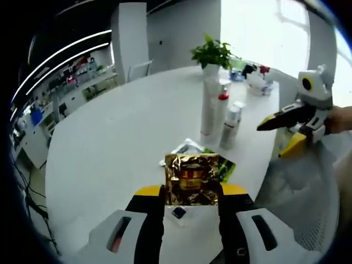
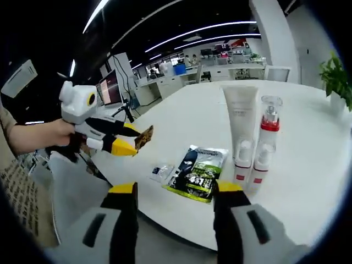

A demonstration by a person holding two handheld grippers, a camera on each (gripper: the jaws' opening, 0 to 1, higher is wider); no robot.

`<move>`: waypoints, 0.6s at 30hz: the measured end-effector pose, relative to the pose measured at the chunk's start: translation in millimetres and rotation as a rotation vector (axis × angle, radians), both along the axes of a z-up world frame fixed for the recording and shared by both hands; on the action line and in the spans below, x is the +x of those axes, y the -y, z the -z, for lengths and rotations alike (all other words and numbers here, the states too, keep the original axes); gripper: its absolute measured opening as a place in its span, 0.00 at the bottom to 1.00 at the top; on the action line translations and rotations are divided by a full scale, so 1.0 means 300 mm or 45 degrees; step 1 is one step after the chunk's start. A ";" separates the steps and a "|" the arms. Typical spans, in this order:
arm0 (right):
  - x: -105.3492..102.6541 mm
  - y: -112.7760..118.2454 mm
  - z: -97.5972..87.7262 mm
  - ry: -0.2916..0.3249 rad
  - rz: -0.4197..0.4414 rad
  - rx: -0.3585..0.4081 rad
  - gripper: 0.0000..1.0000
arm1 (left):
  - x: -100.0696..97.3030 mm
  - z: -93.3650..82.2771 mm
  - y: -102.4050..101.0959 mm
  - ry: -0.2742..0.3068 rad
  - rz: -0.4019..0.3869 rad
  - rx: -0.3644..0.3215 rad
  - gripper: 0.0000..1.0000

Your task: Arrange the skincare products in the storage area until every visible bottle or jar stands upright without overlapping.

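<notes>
Near the front edge of the white round tabletop (image 2: 181, 115), four skincare containers stand upright in a tight cluster. A tall white tube (image 2: 240, 118) rises at the back, beside a clear pump bottle with a red collar (image 2: 269, 124). Two shorter white pump bottles (image 2: 250, 162) stand just in front of them, side by side and nearly touching. In the left gripper view the same cluster appears past the middle of the tabletop: the tall tube (image 1: 209, 107), the red-collared bottle (image 1: 221, 110) and a short pump bottle (image 1: 231, 126).

Flat on the tabletop beside the cluster, closer to the front edge, lies a dark and green sachet (image 2: 197, 173). A small pale packet (image 2: 162, 173) lies just beside it, nearer the edge.

A gold foil sachet (image 1: 191, 179) is gripped between the yellow-tipped jaws of the left gripper (image 1: 191, 192), held above the edge of the tabletop. In the right gripper view that gripper (image 2: 129, 140) comes in from the left, held by a person's hand (image 2: 52, 137), with the gold sachet (image 2: 144, 136) clamped at its tip.

The right gripper (image 2: 175, 190) hangs off the front edge with its jaws spread apart and nothing between them; in the left gripper view it (image 1: 278, 135) appears off the right edge, jaws parted.

A potted green plant (image 1: 213, 55) stands at the far edge of the tabletop, with small items (image 1: 253, 74) beside it.
</notes>
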State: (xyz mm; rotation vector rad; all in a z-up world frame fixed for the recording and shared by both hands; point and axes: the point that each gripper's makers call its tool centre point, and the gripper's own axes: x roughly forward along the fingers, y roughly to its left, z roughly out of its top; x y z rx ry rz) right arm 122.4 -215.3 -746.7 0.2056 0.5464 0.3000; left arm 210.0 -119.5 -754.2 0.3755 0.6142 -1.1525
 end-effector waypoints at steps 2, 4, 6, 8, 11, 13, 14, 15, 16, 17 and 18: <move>0.006 -0.014 -0.004 0.002 -0.007 0.015 0.50 | -0.029 0.005 -0.005 -0.025 -0.028 -0.018 0.35; 0.013 -0.032 -0.013 0.009 -0.018 0.041 0.49 | -0.052 0.014 -0.010 -0.039 -0.027 -0.019 0.35; 0.016 -0.050 -0.017 0.007 -0.037 0.045 0.46 | -0.078 0.015 -0.009 -0.057 -0.029 -0.028 0.35; 0.019 -0.068 -0.018 0.004 -0.062 0.054 0.42 | -0.101 0.008 -0.007 -0.067 -0.039 -0.045 0.35; 0.028 -0.086 -0.026 0.006 -0.072 0.087 0.40 | -0.119 0.004 -0.003 -0.072 -0.048 -0.060 0.35; 0.036 -0.100 -0.035 0.010 -0.083 0.102 0.38 | -0.129 0.000 0.001 -0.070 -0.051 -0.066 0.35; 0.040 -0.108 -0.040 0.008 -0.090 0.118 0.36 | -0.132 -0.003 0.003 -0.067 -0.054 -0.070 0.35; 0.044 -0.112 -0.043 0.007 -0.092 0.131 0.34 | -0.135 -0.006 0.005 -0.063 -0.054 -0.073 0.35; 0.048 -0.116 -0.045 0.006 -0.093 0.141 0.33 | -0.139 -0.010 0.009 -0.058 -0.050 -0.076 0.35; 0.053 -0.122 -0.048 0.006 -0.095 0.156 0.32 | -0.141 -0.011 0.012 -0.054 -0.048 -0.077 0.35; 0.057 -0.125 -0.050 0.007 -0.094 0.165 0.31 | -0.145 -0.017 0.016 -0.044 -0.044 -0.079 0.35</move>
